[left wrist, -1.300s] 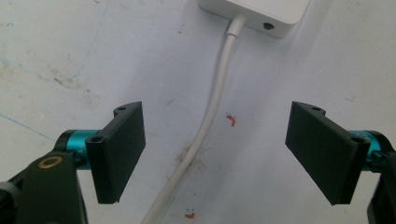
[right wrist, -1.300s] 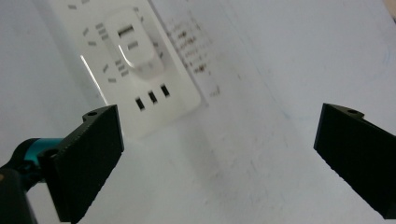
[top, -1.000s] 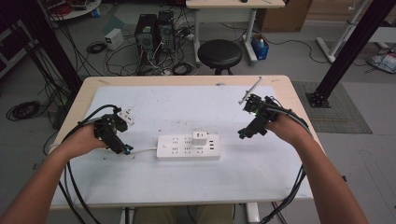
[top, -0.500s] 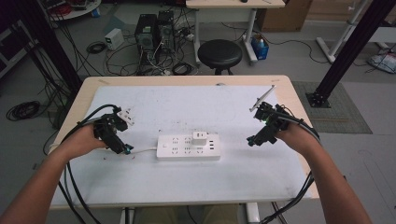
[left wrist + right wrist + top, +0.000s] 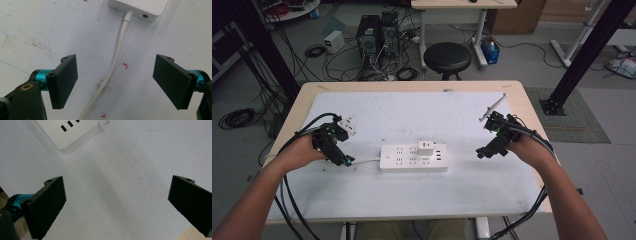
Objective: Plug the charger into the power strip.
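Note:
A white power strip [image 5: 413, 157] lies flat in the middle of the white mat, with a white adapter [image 5: 427, 148] plugged into its top. Its white cable [image 5: 367, 160] runs left to my left gripper [image 5: 343, 161]. In the left gripper view the cable [image 5: 117, 57] passes between the jaws of my left gripper [image 5: 115, 82], which stand open and clear of it, with the strip's end [image 5: 140, 7] ahead. My right gripper [image 5: 482, 152] hovers open to the right of the strip. In the right gripper view my right gripper [image 5: 120, 202] has bare mat between its jaws and the strip's USB corner [image 5: 70, 132] ahead.
A small white plug [image 5: 347, 125] lies just behind my left hand. A thin pale rod [image 5: 492, 106] rests at the mat's back right. The wooden table edge [image 5: 195, 233] is close by my right gripper. A black stool [image 5: 447, 57], computers and floor cables lie beyond the table.
My right gripper has drifted right and toward the near edge, sinking a little closer to the mat. The left gripper, the strip and the cable have stayed put.

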Available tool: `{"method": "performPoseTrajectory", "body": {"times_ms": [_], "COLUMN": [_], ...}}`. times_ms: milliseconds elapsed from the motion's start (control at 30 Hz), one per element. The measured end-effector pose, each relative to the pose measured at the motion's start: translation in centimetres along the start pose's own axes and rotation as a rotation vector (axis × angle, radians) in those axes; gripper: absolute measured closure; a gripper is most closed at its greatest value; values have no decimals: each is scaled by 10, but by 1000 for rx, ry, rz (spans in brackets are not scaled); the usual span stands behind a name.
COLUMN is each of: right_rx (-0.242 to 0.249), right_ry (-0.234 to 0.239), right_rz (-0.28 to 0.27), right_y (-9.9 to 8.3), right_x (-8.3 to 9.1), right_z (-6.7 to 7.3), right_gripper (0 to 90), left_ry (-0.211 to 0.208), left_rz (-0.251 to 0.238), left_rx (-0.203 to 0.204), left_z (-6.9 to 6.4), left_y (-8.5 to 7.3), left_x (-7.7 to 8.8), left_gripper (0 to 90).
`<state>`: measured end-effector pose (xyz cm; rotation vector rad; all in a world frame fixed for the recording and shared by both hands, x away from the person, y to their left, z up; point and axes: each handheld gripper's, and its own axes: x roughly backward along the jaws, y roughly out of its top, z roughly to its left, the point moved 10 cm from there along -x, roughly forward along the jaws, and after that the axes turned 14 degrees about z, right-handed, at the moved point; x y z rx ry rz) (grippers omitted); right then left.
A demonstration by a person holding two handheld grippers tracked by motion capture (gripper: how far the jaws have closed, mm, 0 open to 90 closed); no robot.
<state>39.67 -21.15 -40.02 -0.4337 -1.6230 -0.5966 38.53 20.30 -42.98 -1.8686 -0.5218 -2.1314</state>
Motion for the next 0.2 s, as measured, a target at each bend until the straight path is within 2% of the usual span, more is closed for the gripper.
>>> {"method": "performPoseTrajectory", "body": {"times_ms": [167,200], "right_rx": [-9,-9], "right_ry": [6,6], "right_rz": [-5,-5], "right_y": [-3,-3], "right_x": [-2,-2], "right_z": [-1,-1], "right_gripper": [8,8], "left_ry": [3,2], "left_rz": [1,-8], "left_rx": [-6,6], "left_z": [1,0], "left_y": [0,1], "left_x": [1,1], "left_gripper": [200,200]}}
